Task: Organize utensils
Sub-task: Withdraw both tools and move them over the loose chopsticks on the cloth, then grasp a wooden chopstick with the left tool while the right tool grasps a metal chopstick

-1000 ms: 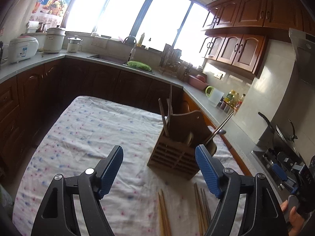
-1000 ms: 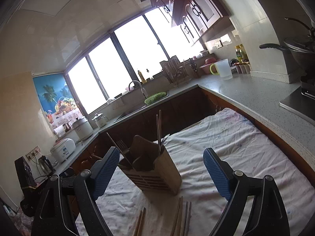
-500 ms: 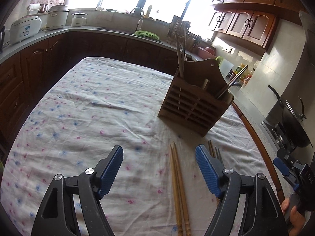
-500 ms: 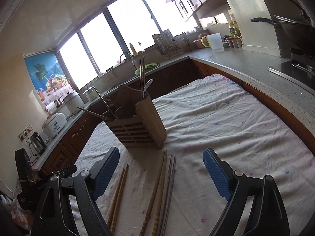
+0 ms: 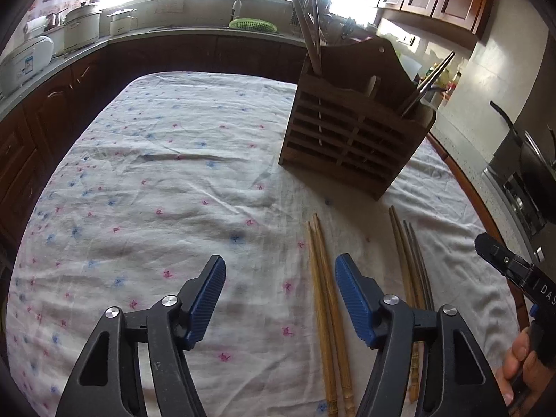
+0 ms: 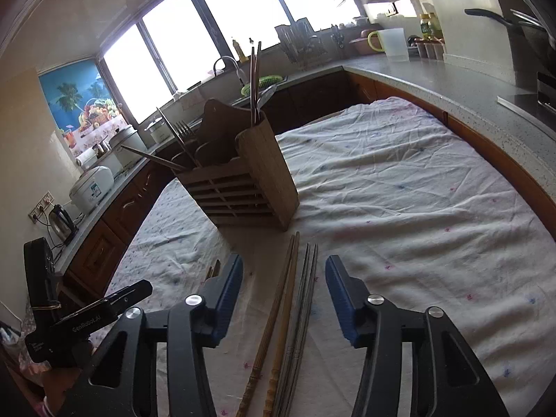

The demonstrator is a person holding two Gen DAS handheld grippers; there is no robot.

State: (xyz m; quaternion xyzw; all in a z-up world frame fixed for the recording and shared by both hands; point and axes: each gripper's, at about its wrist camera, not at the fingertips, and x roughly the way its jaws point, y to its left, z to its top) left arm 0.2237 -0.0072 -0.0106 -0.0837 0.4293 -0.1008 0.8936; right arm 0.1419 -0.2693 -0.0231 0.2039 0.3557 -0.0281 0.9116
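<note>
Left gripper (image 5: 279, 299): jaws part-open, closing, pale chopsticks (image 5: 325, 299) lengthwise between them.
Right gripper (image 6: 283, 295): jaws narrowing astride dark chopsticks (image 6: 293, 295), untouched.

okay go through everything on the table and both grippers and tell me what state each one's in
Left gripper: open, jaws just been closing, light chopsticks between them.
Right gripper: open, jaws just been closing, over two pairs.
Light chopsticks: flat on cloth.
Brown chopsticks: flat.
Grey chopsticks: flat.
Wooden holder: upright, partly filled.
</note>
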